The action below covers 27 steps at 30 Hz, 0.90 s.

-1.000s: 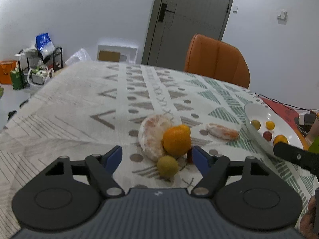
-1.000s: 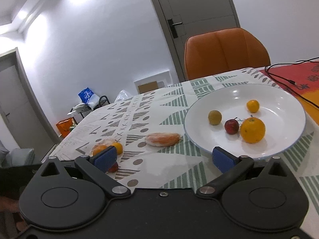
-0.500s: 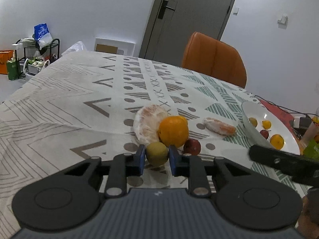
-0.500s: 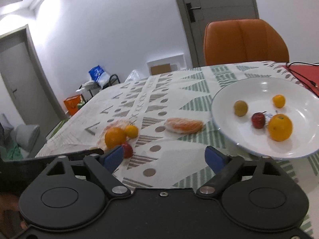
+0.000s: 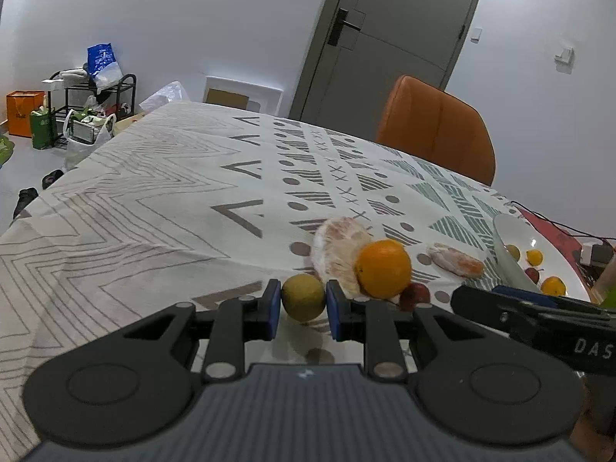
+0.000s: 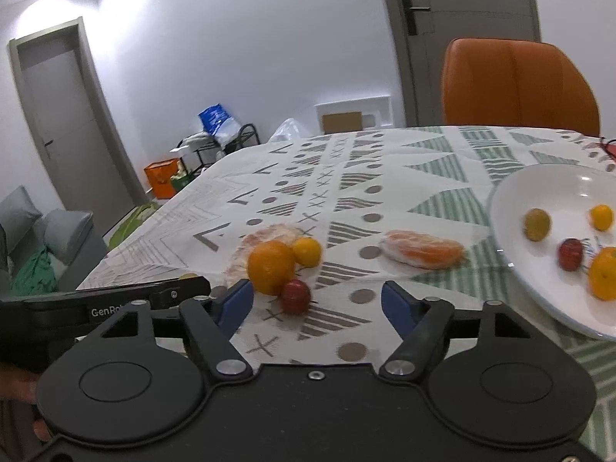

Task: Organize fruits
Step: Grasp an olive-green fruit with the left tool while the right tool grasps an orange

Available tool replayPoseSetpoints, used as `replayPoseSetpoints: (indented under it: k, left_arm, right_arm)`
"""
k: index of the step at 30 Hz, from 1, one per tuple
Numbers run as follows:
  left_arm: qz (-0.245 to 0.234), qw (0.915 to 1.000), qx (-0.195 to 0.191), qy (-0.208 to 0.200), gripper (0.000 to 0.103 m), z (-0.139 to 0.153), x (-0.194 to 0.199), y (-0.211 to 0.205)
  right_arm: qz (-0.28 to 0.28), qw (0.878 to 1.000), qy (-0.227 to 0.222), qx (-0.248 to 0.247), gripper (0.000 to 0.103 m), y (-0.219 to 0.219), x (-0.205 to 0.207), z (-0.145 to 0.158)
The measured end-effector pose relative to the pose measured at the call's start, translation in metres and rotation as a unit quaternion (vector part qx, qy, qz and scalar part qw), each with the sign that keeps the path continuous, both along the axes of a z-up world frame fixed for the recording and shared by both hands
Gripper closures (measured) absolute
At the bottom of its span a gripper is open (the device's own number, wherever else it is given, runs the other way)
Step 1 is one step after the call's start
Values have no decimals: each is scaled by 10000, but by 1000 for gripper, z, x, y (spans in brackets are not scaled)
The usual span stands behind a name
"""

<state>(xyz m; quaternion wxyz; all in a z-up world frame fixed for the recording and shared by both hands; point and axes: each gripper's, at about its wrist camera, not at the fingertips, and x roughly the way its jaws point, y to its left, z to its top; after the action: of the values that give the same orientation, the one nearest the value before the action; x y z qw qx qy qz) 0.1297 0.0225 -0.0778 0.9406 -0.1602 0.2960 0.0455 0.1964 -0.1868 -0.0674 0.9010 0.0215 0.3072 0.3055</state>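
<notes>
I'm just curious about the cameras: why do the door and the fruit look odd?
Left wrist view: sharp, but the fisheye lens bends the door. Right wrist view: motion blur smears the fruit in the plate, and a ceiling light glares on the wall at top left.

My claw over the patterned tablecloth, fruit ahead

My right gripper (image 6: 317, 302) is spread wide with nothing between its blue-tipped fingers (image 6: 396, 302), low above the tablecloth (image 6: 346, 177). Just ahead sits a small red fruit (image 6: 295, 295), touching a large orange (image 6: 271, 266); a small yellow-orange fruit (image 6: 307, 252) lies beside the orange, and a bagged peeled fruit (image 6: 269, 236) lies behind them. A second bagged piece (image 6: 421, 254) rests nearer the white plate (image 6: 539, 188), which holds four fruits. My left gripper (image 6: 115, 302) reaches in from the left. An orange chair (image 6: 516, 84) stands beyond the table.
</notes>
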Motion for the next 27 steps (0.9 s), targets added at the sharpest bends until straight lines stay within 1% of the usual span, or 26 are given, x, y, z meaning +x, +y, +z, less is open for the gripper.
replayPoseSetpoints:
  k: [5,14,20,21,23,27]
  left_arm:
    - [106,9999,-37,4,79,-1,-1,11]
    - [240,9997,-107,-3,79,-2,-4,28]
    - [286,9995,-94,-35,79,1,-6,32]
    - [287,9995,-88,-34,79,1,-6,31]
    - [281,9996,-85,-29,79,1,-6,31]
    - [250,9997,-65,-55,79,3,-7,29]
  right_arm:
    - [192,9998,25,-55,39,18,4,1]
    - [274,9995,52,-145,40,43,14,0]
    - [271,9994,140,-189,40,50,18,-5]
    - [279,9993,139,-185,41,50,19,-6]
    - [284,9993,118,-199,71,51,19,-8]
    - [242,9996,153,-63,72,46,19,-7]
